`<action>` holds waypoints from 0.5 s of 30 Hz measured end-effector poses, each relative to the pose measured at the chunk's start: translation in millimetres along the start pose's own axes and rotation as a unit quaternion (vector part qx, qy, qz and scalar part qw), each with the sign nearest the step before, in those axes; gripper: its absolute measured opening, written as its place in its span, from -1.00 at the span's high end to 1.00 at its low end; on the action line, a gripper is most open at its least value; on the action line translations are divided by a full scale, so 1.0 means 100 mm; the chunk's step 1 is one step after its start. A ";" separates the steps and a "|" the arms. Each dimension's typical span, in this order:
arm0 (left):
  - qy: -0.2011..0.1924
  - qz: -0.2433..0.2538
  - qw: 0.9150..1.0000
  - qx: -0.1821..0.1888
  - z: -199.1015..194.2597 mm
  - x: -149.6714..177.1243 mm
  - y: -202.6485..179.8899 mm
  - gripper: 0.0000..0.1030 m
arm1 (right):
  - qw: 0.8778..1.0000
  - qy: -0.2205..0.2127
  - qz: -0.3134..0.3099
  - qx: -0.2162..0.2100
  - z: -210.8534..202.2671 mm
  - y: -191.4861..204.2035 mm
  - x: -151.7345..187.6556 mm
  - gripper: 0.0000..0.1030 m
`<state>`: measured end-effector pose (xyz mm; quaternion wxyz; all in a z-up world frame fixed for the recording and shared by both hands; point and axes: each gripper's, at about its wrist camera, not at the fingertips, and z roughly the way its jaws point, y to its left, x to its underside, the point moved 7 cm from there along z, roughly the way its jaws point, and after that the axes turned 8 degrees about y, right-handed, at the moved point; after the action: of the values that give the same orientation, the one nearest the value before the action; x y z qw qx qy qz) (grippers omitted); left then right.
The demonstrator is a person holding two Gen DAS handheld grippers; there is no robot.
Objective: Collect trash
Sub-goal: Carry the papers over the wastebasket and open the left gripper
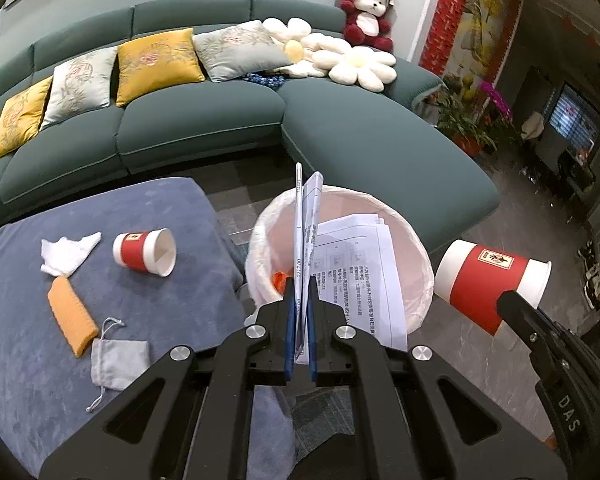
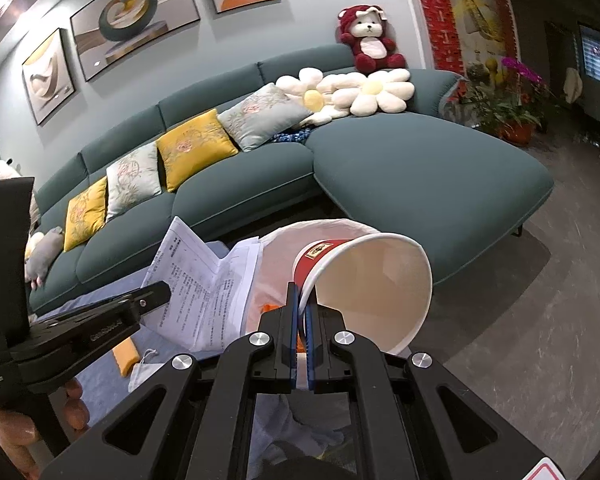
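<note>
In the left wrist view, the left gripper point(image 1: 301, 292) has its jaws clenched on a folded sheaf of printed papers point(image 1: 306, 216), held edge-on directly over the white-lined trash bin point(image 1: 420, 256). More printed sheets point(image 1: 360, 264) already lie inside the bin. Left of the bin, on the blue-grey covered counter point(image 1: 148, 208), lie a red paper cup on its side point(image 1: 145, 252), a crumpled tissue point(image 1: 68, 254), an orange sponge point(image 1: 72, 316) and a grey drawstring pouch point(image 1: 118, 364). Right of the bin, the right gripper point(image 1: 508, 304) grips a second red cup point(image 1: 488, 280).

In the right wrist view, the right gripper point(image 2: 300, 308) has its jaws clenched on the rim of that cup point(image 2: 364, 280), tipped sideways just above the bin point(image 2: 276, 264). Left of the bin, the left gripper point(image 2: 156, 292) holds the papers point(image 2: 204, 280).
</note>
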<state>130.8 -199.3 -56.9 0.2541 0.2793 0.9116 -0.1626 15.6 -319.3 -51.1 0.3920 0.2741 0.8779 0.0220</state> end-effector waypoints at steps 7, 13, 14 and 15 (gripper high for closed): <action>0.018 0.012 1.000 0.000 0.23 -0.09 -0.21 0.90 | 1.000 0.002 0.019 0.001 0.07 -0.21 -0.03 0.93; 0.019 0.026 0.999 -0.001 0.40 -0.20 -0.36 0.86 | 0.999 0.005 0.037 0.003 0.12 -0.36 -0.02 0.93; 0.020 0.027 0.999 0.000 0.43 -0.22 -0.38 0.86 | 0.999 0.006 0.039 0.004 0.13 -0.39 -0.01 0.93; 0.021 0.028 0.999 -0.001 0.45 -0.24 -0.39 0.86 | 0.999 0.006 0.041 0.005 0.14 -0.40 -0.01 0.93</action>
<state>141.2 -260.4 -74.9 0.2393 0.3076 0.9089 -0.1486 7.2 -356.2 -70.2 0.3839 0.3114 0.8685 0.0357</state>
